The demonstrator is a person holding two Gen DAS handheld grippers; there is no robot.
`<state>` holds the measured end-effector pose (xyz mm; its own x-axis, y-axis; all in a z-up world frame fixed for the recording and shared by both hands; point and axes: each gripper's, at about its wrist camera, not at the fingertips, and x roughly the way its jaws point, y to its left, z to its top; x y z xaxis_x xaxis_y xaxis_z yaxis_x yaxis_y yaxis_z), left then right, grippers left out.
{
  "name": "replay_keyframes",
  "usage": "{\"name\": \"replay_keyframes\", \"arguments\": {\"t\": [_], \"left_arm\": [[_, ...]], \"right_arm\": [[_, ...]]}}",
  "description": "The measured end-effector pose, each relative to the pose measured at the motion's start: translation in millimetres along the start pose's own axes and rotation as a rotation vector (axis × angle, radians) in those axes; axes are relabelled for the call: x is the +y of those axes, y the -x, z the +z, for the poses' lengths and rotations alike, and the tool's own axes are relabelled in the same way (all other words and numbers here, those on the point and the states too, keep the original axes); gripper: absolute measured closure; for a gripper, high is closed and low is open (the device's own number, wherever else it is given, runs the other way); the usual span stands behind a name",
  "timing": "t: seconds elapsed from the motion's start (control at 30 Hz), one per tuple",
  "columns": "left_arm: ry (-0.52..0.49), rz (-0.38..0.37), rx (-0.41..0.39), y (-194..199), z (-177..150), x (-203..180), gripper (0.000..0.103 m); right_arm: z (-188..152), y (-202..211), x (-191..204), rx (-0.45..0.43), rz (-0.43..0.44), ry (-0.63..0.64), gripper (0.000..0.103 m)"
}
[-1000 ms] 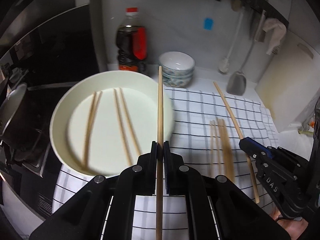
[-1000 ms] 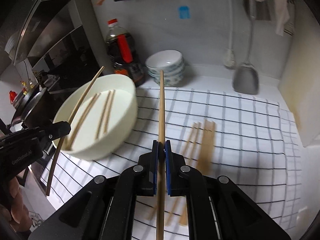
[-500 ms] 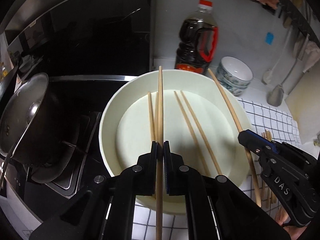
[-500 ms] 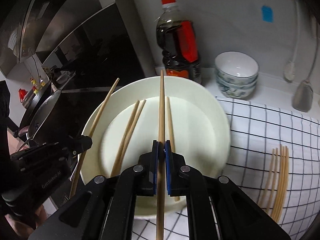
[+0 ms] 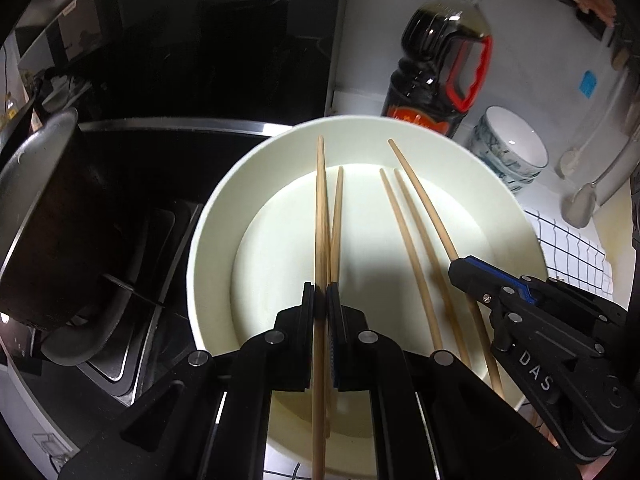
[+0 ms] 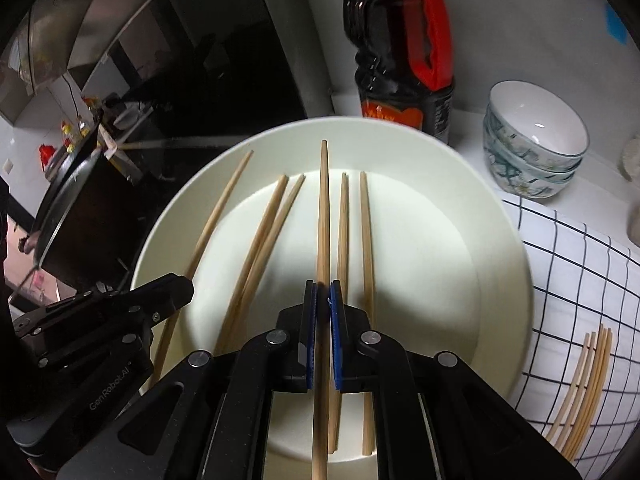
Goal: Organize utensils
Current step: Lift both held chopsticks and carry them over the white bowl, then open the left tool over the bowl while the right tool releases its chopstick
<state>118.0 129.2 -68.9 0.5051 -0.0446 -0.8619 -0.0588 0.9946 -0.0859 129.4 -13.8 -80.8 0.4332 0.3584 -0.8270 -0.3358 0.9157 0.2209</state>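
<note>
Both grippers (left [image 5: 321, 300], right [image 6: 322, 300]) now hang over the bowl [image 5: 216, 216], each clamping one chopstick [image 5: 320, 216] lengthwise between closed jaws.

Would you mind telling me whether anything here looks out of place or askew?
Nothing spilled or damaged. A bundle of chopsticks lies on the checked cloth, outside the white bowl that holds four others. Each gripper clamps one chopstick above that bowl.

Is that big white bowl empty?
No. The white bowl has four loose chopsticks lying flat on its bottom.
</note>
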Motion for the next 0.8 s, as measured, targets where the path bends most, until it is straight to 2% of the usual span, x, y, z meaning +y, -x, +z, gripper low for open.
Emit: {"name": "replay_keyframes", "arguments": {"t": [0.5,0.53,0.57,0.6,0.63,0.67,0.8], "left_arm": [[0.03,0.033,0.055,-18,2,-1,0.095],[0.038,0.033,0.054,-17,2,0,0.091],[0.045,0.034,0.051,-15,2,0,0.081],[0.05,0.038,0.042,-13,2,1,0.074],[0.052,0.047,0.035,-11,2,1,0.054],[0.054,0.06,0.02,-7,2,1,0.04],[0.055,0.07,-0.014,6,1,3,0.036]], "right_arm": [[5,-15,-4,0.047,0.005,0.009,0.096],[5,-12,-4,0.035,0.0,0.01,0.091],[5,-9,-6,0.028,-0.001,0.008,0.088],[5,-6,-6,0.02,-0.003,0.006,0.085],[6,-4,-8,0.014,-0.008,0.006,0.085],[5,-1,-9,0.008,-0.015,0.004,0.085],[2,9,-16,-0.011,-0.03,-0.014,0.084]]}}
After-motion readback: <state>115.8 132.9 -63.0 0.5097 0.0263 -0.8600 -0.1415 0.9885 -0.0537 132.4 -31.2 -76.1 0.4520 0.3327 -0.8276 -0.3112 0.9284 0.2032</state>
